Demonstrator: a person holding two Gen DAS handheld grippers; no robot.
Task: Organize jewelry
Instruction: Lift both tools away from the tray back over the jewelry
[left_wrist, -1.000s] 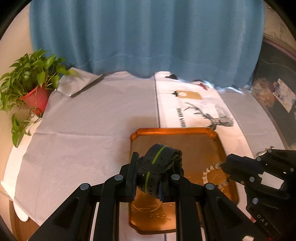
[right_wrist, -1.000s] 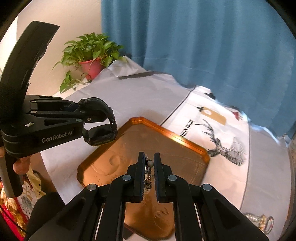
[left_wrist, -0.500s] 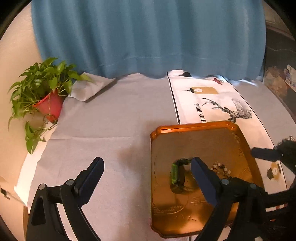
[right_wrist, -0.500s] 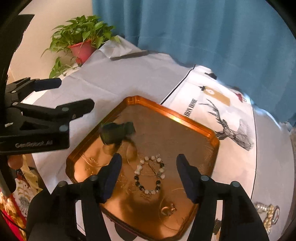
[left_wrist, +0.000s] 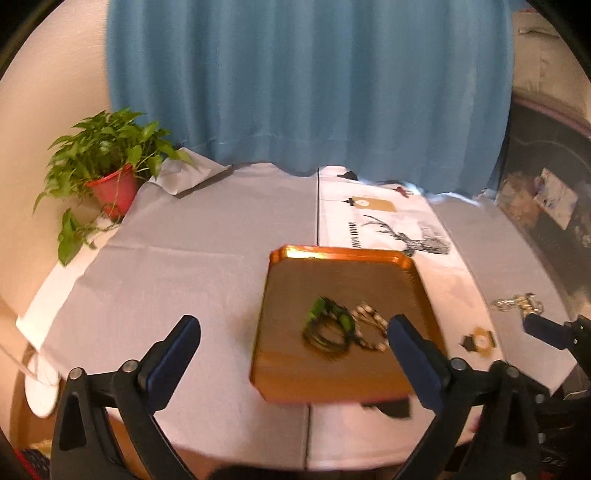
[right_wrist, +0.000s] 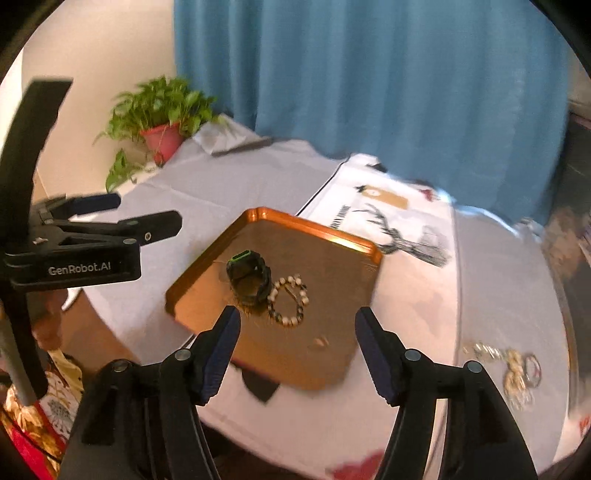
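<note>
Copper-coloured and shallow, the tray (right_wrist: 325, 236) sits on a table (left_wrist: 177, 266) under a pale grey cloth, and everything else is placed from it. Near the tray's middle lies a black watch band with a green stripe (right_wrist: 248, 275), curled on its side. Touching it on the side toward the deer-print runner (right_wrist: 402, 229) is a bracelet of white and dark beads (right_wrist: 289, 300), lying flat in a ring. A small pale item (right_wrist: 320, 341) rests on the tray nearer the front edge; it is too blurred to name.

Off the tray, on the cloth beyond its right side, a heap of silver and gold chains (right_wrist: 515, 371) lies well apart from it. A potted plant (left_wrist: 110, 173) stands at the far left corner of the table, a blue curtain (left_wrist: 306, 85) behind.

Both tools hang above the tray's near edge, holding nothing. The left gripper (left_wrist: 293, 341) has its jaws spread wide, and the right gripper (right_wrist: 297, 330) is likewise parted.
</note>
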